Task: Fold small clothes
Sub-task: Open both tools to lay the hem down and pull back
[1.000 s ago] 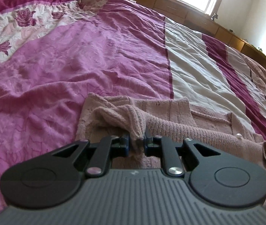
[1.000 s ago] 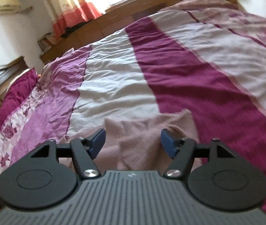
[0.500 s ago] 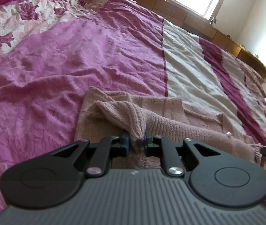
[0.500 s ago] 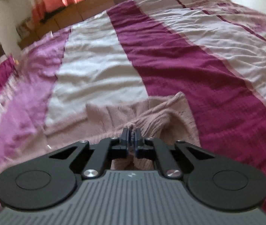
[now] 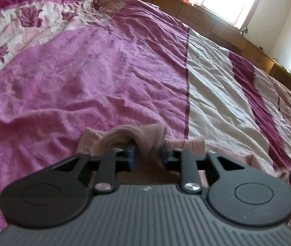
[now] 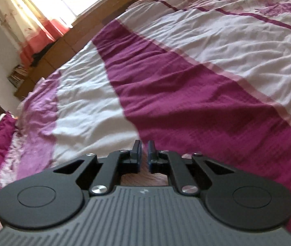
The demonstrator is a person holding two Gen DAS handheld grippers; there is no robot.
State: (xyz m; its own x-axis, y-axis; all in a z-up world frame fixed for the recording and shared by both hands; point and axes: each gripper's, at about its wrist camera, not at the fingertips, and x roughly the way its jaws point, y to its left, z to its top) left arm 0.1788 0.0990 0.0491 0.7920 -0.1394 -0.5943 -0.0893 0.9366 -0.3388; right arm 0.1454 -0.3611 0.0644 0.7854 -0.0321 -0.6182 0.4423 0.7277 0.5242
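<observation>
On the striped bedspread (image 5: 125,65) lies the pink knitted garment (image 5: 188,145), most of it hidden behind the left gripper (image 5: 148,153); only a bunched fold and a flat strip to its right show, and the fold is smeared by motion blur. That fold stands between the blue pads (image 5: 131,153) while the jaws are opening — the cloth hangs loosely in the gap, and the pads do not seem to press on it. At the right edge of the left wrist view a small dark part is cut off by the frame and is too little to identify. In the right wrist view the right gripper (image 6: 143,155) has its jaws opening too, a narrow slit between them with nothing caught there — beneath them only a sliver of the pink knit (image 6: 145,177) peeks out. The bedspread (image 6: 186,94) fills the rest, blurred, with a curtained window (image 6: 43,16) far behind.
</observation>
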